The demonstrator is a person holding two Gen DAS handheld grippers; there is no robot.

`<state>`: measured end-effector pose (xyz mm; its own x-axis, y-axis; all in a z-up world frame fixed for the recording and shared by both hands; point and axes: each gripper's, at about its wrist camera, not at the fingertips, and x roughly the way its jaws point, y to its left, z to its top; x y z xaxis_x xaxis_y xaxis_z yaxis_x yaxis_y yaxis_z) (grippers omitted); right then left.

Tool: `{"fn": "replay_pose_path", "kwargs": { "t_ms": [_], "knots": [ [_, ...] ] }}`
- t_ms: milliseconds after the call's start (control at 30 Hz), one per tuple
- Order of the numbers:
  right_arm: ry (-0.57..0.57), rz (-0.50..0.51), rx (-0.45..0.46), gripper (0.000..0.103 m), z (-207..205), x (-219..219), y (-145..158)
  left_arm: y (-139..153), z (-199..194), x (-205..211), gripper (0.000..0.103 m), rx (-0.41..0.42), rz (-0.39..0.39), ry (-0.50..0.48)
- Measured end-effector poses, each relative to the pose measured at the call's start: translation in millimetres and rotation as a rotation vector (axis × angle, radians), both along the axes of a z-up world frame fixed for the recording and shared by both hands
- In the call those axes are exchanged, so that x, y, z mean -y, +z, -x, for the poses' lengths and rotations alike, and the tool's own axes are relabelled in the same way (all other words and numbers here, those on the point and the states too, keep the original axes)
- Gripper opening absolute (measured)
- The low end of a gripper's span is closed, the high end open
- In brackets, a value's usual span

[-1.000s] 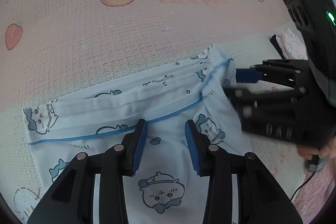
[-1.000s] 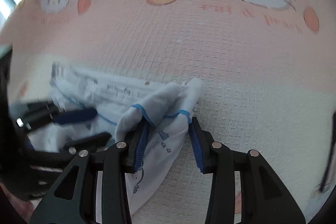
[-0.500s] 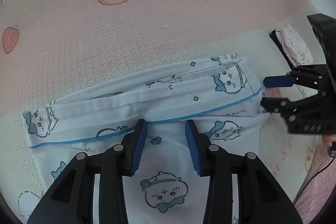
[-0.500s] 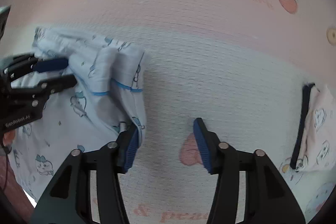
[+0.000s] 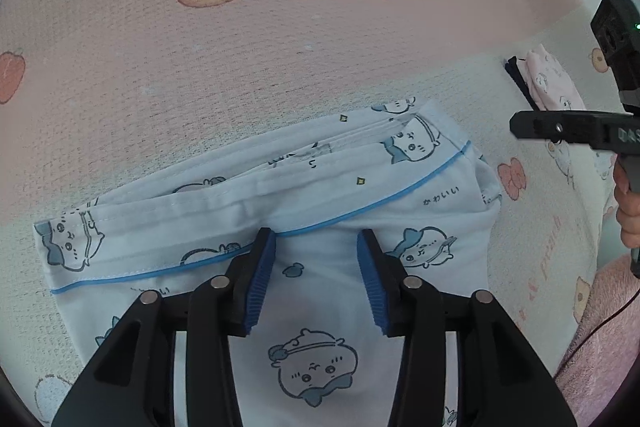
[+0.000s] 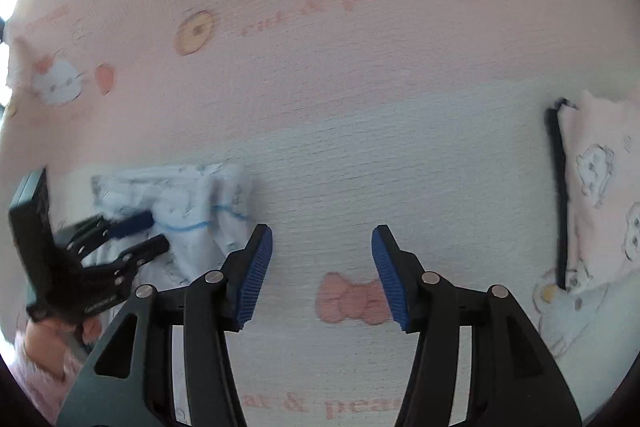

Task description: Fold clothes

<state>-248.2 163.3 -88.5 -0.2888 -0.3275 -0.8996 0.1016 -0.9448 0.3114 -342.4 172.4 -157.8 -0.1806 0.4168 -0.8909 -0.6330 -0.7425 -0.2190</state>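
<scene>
We record a pink and cream waffle-weave blanket printed with cartoon cats, oranges and bows [image 5: 168, 75], which serves as the work surface and as our landmark. On its cream band lies the task garment, a pale blue cotton piece with darker blue piping and small cartoon animal prints [image 5: 320, 195]; it is folded over along its far edge, where several layers show stacked. In the right wrist view the same garment [image 6: 200, 203] sits at the blanket's left side, blurred.

Toward the blanket's right side we note a second folded item, pale pink cloth with cartoon prints lying on something dark navy [image 6: 596, 187], well apart from the blue garment.

The left gripper [image 5: 316, 275], black with blue ribbed pads, sits over the blue garment with its fingers spread and nothing between them; whether the pads touch the cloth we cannot tell. The right gripper [image 6: 322, 273] is likewise released, its fingers apart over bare blanket above a pink bow print, just beside the blue garment's edge. A hand [image 5: 628, 211] holds the right gripper's handle.
</scene>
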Motion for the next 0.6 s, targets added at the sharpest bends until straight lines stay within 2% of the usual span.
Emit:
{"fn": "replay_pose_path", "kwargs": {
  "t_ms": [67, 133, 200, 233, 267, 300, 367, 433, 500, 567, 600],
  "knots": [
    [0.076, 0.038, -0.036, 0.054, 4.2, 10.8, 5.4, 0.8, 0.4, 0.4, 0.047, 0.004, -0.008, 0.0],
    [0.147, 0.026, -0.071, 0.054, 6.2, 35.6, 5.3, 17.1, 2.3, 13.4, 0.047, -0.03, -0.062, 0.038],
    [0.216, 0.001, -0.085, 0.05, 18.1, 50.8, -3.0, 33.2, 7.9, 31.0, 0.047, -0.083, -0.04, 0.084],
    [0.233, -0.008, -0.081, 0.044, 20.8, 57.1, -3.8, 35.9, 12.1, 39.9, 0.047, -0.091, -0.013, 0.111],
    [0.246, -0.023, -0.07, 0.024, 15.5, 58.0, -4.8, 36.5, 16.6, 49.7, 0.047, -0.088, 0.005, 0.135],
    [0.254, -0.037, -0.069, 0.017, 12.4, 62.5, -8.5, 34.0, 21.0, 62.4, 0.047, -0.084, 0.019, 0.163],
    [0.261, -0.049, -0.065, 0.016, 12.4, 65.8, -13.1, 28.1, 29.6, 88.4, 0.047, -0.076, 0.045, 0.221],
    [0.263, -0.075, -0.067, 0.016, 17.3, 74.6, -16.5, 24.8, 33.4, 106.0, 0.047, -0.082, 0.017, 0.282],
    [0.233, -0.133, -0.059, 0.021, 16.5, 65.4, -11.7, 21.4, 38.0, 119.1, 0.047, -0.076, -0.001, 0.322],
    [0.218, -0.132, -0.048, 0.022, 18.7, 61.5, -11.6, 17.8, 44.0, 127.1, 0.047, -0.054, -0.004, 0.331],
    [0.217, -0.118, -0.049, 0.03, 19.5, 61.7, -11.5, 15.9, 47.0, 131.1, 0.047, -0.043, -0.005, 0.336]
  ]
}}
